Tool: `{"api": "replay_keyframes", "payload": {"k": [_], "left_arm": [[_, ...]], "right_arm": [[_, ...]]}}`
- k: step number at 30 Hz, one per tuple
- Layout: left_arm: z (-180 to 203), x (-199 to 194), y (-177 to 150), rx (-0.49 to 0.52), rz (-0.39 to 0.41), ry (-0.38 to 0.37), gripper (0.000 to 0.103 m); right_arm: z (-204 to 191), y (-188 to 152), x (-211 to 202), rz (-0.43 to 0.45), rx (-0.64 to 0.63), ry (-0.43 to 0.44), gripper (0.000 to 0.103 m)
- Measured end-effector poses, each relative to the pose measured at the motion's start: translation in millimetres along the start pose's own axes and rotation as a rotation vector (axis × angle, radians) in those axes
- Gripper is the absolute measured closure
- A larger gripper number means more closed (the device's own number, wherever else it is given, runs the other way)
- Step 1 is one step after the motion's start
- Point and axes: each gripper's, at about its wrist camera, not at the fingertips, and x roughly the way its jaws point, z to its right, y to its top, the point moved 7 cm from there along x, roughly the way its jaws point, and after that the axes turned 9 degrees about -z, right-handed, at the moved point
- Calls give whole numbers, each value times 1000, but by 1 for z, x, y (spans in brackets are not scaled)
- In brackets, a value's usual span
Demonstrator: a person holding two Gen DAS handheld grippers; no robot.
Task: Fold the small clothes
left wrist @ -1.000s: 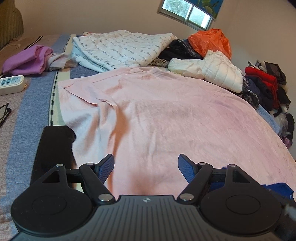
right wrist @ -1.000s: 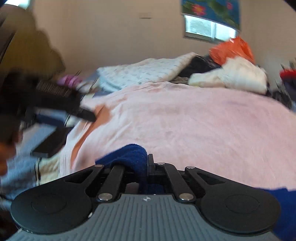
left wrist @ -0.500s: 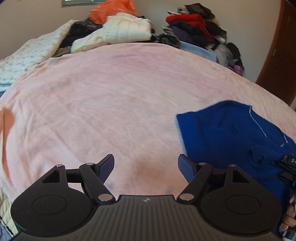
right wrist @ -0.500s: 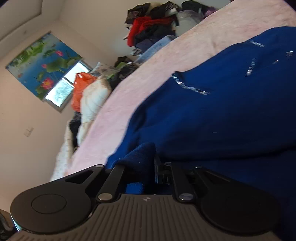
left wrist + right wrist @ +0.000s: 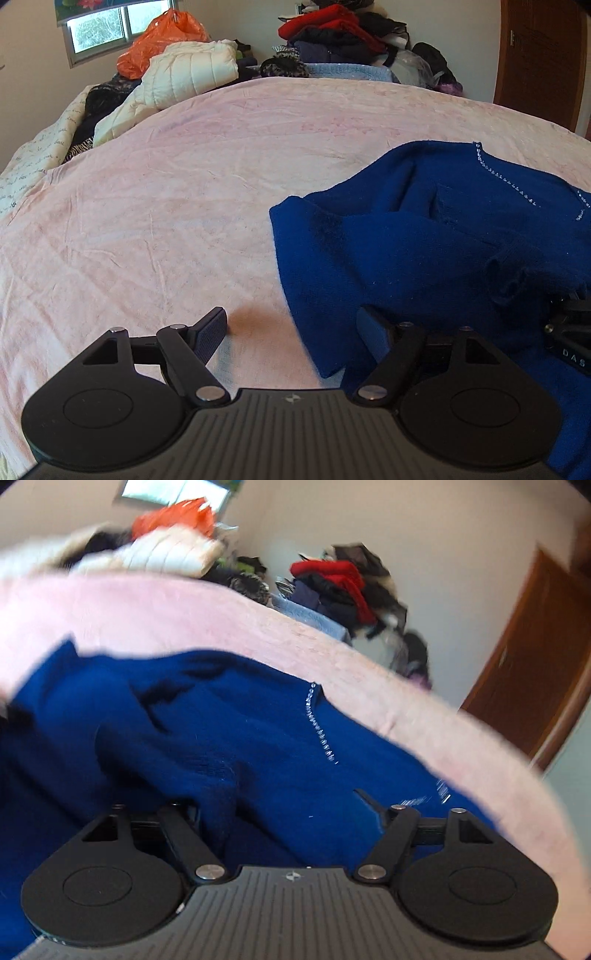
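Blue knit fabric fills the near right of the left wrist view: a crumpled blue sweater (image 5: 424, 240) lies on the pink blanket (image 5: 166, 192) that covers the bed, with a line of small silver studs running along its far right part. The left gripper (image 5: 291, 332) hangs low over the sweater's near left edge with its jaws spread wide and nothing between them; its left finger is over bare blanket, its right finger over the blue knit. At the right edge of that view, part of the right gripper (image 5: 569, 332) shows, right at the sweater.

From the right wrist view, which is blurred, the right gripper (image 5: 280, 812) is also spread wide. A fold of the blue sweater (image 5: 229, 746) bunches up against its left finger, but whether the finger touches the cloth cannot be told; the jaws are not closed on it.

Beyond the blanket's far edge sit a cream quilted jacket (image 5: 184, 77), an orange plastic bag (image 5: 162, 40) under the window (image 5: 107, 29), and a pile of dark and red clothes (image 5: 343, 33). A brown wooden door (image 5: 543, 62) stands at far right.
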Motion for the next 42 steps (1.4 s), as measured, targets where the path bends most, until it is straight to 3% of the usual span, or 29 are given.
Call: {"api": "replay_keyframes", "payload": {"k": [3, 5, 8, 10, 11, 13, 16, 18, 20, 21, 23, 24, 26, 28, 33, 37, 42], "left_arm": [[3, -1, 0, 15, 12, 13, 25], [3, 0, -1, 14, 19, 15, 24], [2, 1, -1, 9, 18, 10, 24], [2, 1, 0, 4, 15, 7, 22], [1, 2, 0, 2, 15, 8, 21], [1, 2, 0, 2, 18, 10, 20], [2, 2, 0, 13, 23, 14, 20], [1, 2, 0, 7, 22, 11, 20], [1, 3, -1, -5, 21, 8, 19], [0, 3, -1, -6, 20, 9, 19], [0, 2, 0, -3, 18, 9, 18], [-1, 2, 1, -12, 11, 6, 18], [-4, -2, 2, -46, -5, -18, 18], [-4, -8, 2, -60, 4, -47, 18], [20, -37, 3, 26, 99, -81, 18], [58, -51, 2, 160, 150, -113, 18], [89, -41, 12, 231, 184, -61, 18]], "right_arm": [[-24, 1, -13, 98, -263, -152, 22], [-40, 3, -19, 165, -400, -201, 29], [-60, 1, -22, 242, -593, -232, 47], [-68, -1, -21, 240, -656, -207, 79], [-67, 0, -20, 212, -622, -173, 89], [-48, 8, -20, 151, -392, -34, 92], [20, 9, -16, 60, 213, 234, 94], [64, -11, -4, -8, 608, 425, 97], [89, -34, 14, -65, 883, 554, 91], [93, -42, 23, -87, 961, 599, 81], [96, -49, 30, -83, 1038, 655, 79], [97, -50, 34, -79, 1072, 674, 73], [100, -53, 41, -79, 1146, 717, 74], [104, -58, 48, -105, 1186, 745, 94], [113, -34, 35, -95, 1123, 743, 94], [130, 20, 27, -41, 1055, 764, 94], [154, 97, 0, 61, 928, 781, 94]]}}
